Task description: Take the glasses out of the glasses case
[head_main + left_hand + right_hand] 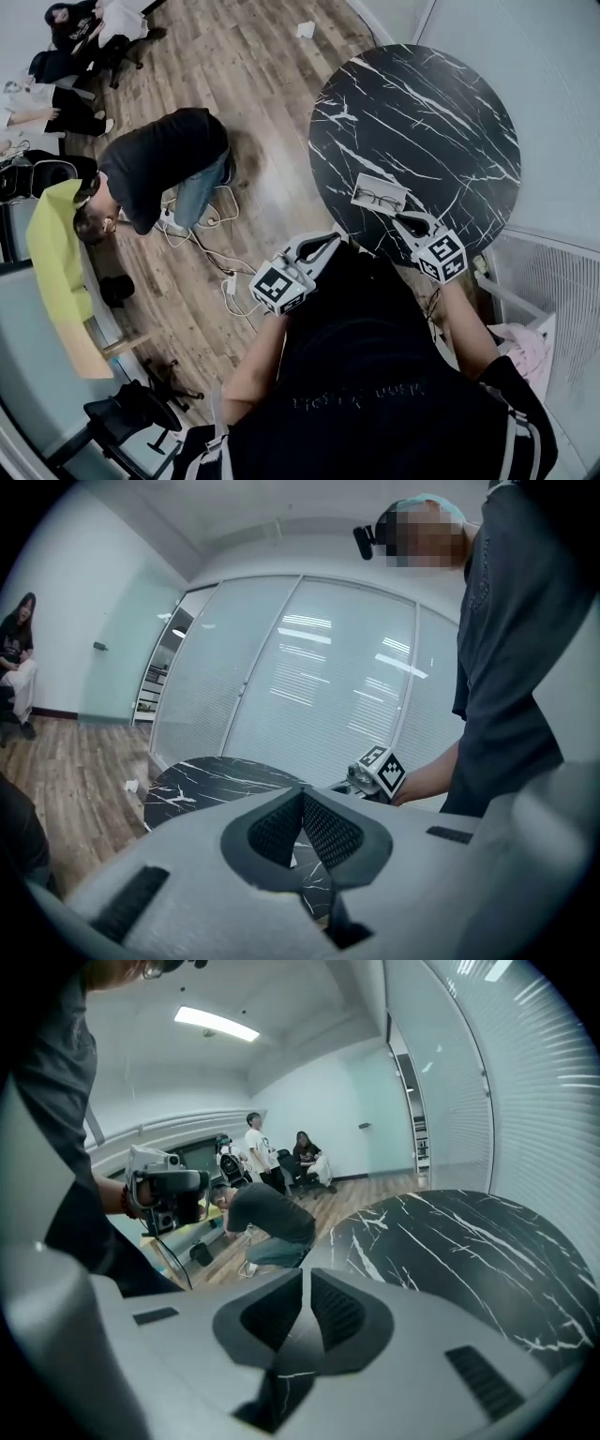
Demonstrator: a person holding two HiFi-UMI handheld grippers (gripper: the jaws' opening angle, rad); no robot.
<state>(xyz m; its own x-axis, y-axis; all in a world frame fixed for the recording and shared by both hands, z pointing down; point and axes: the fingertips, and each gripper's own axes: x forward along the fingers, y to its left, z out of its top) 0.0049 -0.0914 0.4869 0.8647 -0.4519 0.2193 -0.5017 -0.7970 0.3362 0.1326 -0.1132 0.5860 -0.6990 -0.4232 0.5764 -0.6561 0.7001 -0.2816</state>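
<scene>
A pair of dark-framed glasses lies on a flat pale glasses case near the front edge of the round black marble table. My left gripper hovers at the table's front left edge, a little left of the case, shut with nothing in it. My right gripper is just in front of the case, also shut and empty. In the left gripper view the pads meet over the table, and the right gripper's marker cube shows. The right gripper view looks across the tabletop; the case is hidden there.
A person crouches on the wooden floor left of the table, with cables beside them. Other people sit at the far left. A white grille and a glass wall stand to the right of the table.
</scene>
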